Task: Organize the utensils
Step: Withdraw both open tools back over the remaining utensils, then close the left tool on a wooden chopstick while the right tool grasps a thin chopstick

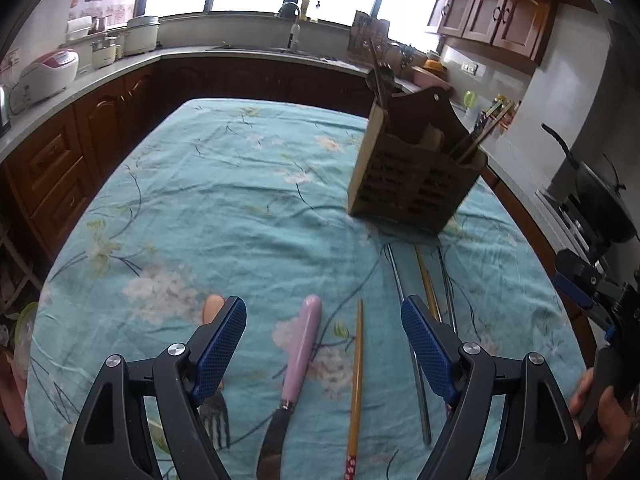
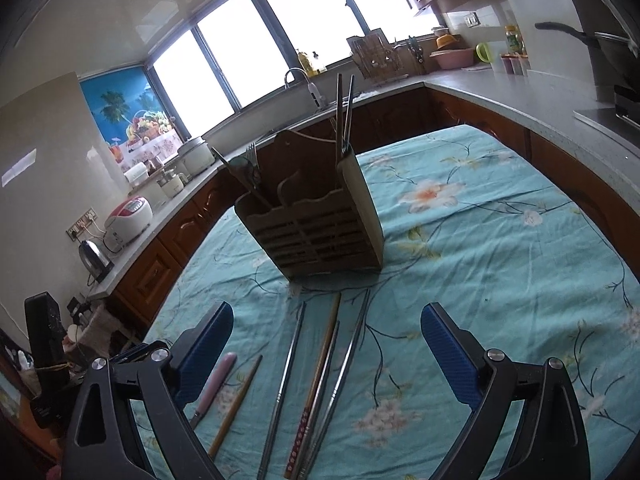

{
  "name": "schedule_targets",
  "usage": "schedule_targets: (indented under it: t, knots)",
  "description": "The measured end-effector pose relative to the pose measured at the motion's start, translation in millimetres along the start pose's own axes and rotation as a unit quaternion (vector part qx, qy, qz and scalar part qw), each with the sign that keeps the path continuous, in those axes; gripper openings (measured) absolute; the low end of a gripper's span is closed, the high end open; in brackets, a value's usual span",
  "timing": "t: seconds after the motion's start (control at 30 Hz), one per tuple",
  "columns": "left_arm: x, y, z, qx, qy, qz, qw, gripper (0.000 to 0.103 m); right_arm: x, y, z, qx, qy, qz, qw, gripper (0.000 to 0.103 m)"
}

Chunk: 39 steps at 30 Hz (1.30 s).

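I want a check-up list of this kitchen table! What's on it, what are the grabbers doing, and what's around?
Surface: table under a turquoise flowered cloth, wrinkled.
Job's things: wooden utensil holder stands upright, already holding chopsticks and a fork. Lying flat in front of it: pink-handled knife, wooden chopstick, metal chopsticks, a fork partly hidden by a finger of the left hand-held gripper.
Clutter: nothing seen.
Grippers: left hand-held gripper open above the knife, holding nothing; right hand-held gripper open above the chopsticks, holding nothing.
Cables: a cord runs from the rice cooker to a wall socket.
Surroundings: counter with kettle, sink tap, windows, wooden cabinets.
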<state>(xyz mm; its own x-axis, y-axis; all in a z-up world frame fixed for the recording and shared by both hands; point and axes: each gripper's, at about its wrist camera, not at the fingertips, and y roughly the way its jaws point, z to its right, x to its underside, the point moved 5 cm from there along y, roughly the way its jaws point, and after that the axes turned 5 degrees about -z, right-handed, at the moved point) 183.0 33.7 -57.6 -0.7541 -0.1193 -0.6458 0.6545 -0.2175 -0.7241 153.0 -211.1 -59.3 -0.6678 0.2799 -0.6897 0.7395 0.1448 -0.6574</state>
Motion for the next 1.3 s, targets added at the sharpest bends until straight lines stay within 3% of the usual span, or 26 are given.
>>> schedule_targets:
  t: [0.63,0.8,0.87,1.1,1.2,1.3]
  knots:
    - [7.8,39.5,21.7,0.003,0.050,-0.052,0.9974,0.076,15.2,28.1,3.8,0.029,-0.024,-0.040,0.998,0.096]
    - [3.2,55.0,28.1,0.015,0.060,-0.068,0.9958,0.067,13.8,38.6,7.2,0.035,-0.024,-0.054,0.998,0.096]
    - [1.6,61.3,30.5,0.023,0.062,-0.074,0.9951,0.063,12.6,43.5,9.7,0.055,-0.026,-0.058,0.996,0.096]
    - [0.0,85.6,36.0,0.033,0.068,-0.097,0.9924,0.049,9.2,61.4,10.9,0.054,-0.032,-0.080,0.995,0.095]
    - [-0.6,95.8,38.3,0.035,0.073,-0.100,0.9917,0.038,7.5,71.2,9.6,0.058,-0.038,-0.090,0.993,0.087]
    - [-0.6,106.5,39.8,0.041,0.076,-0.112,0.9899,0.032,5.8,85.5,10.1,0.061,-0.043,-0.104,0.992,0.072]
